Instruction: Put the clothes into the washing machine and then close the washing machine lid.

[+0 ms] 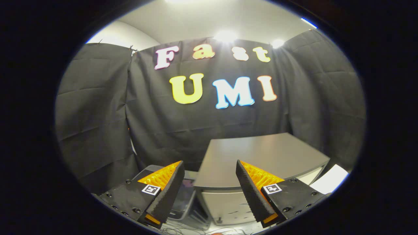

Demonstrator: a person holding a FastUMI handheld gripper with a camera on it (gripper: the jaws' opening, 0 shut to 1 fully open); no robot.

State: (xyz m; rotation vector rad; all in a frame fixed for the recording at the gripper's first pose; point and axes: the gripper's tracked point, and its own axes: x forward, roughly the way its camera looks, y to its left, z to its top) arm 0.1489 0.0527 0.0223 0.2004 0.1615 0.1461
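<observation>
My gripper (209, 163) is open, held up in the air with nothing between its fingers. Low down, partly hidden behind the left finger (169, 189), stands a small grey machine with a dark see-through top (184, 195), which looks like the washing machine. I cannot tell whether its lid is up or down. It stands right beside a grey cabinet.
A grey cabinet top (261, 156) lies just beyond the fingers, with a pale front panel (225, 205) below it. A white flat thing (329, 179) sits to the cabinet's right. Loose cables (196, 230) lie on the floor below. Black cloth walls close the booth all round.
</observation>
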